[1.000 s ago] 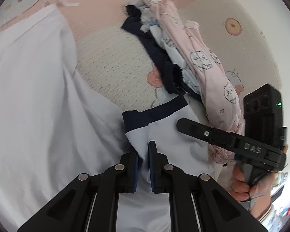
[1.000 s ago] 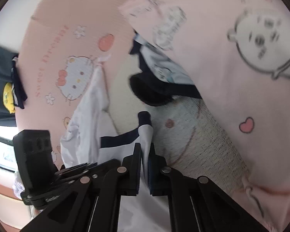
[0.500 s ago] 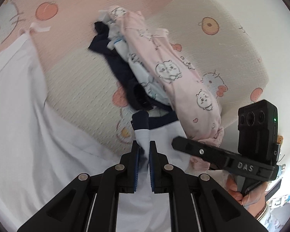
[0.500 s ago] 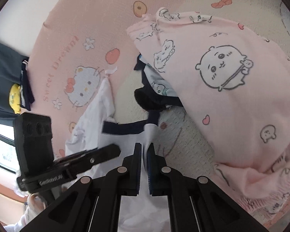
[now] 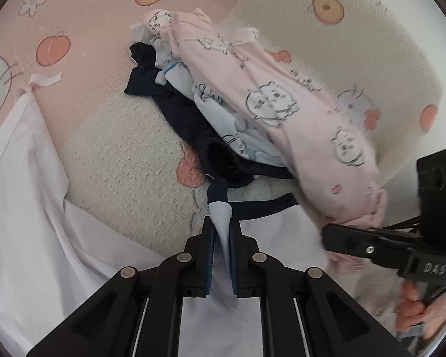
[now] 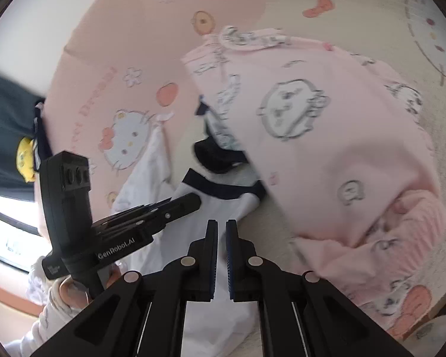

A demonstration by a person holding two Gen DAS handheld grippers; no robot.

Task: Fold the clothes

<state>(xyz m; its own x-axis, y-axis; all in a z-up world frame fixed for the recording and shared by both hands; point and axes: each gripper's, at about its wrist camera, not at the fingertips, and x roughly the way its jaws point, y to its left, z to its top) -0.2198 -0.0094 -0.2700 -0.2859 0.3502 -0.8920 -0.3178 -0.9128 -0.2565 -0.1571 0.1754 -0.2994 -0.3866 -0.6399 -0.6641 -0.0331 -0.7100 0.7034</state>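
Fold barely begun; pile waits.
Your left hand-held gripper pinches the white shirt's sleeve; your right hand-held gripper looks nearly closed, its grip unclear; the clothes pile lies unfolded on the bed.

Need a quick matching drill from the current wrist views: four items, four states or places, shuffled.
1. white navy-trimmed shirt
2. pink bear-print pyjama garment
3. crumpled navy cloth
4. left gripper

A. tucked under the pink garment
B. shut on fabric
C. top of the heap
D. pinched at its trimmed edge

Pairs: 1-D, 2-C, 3-A, 4-B
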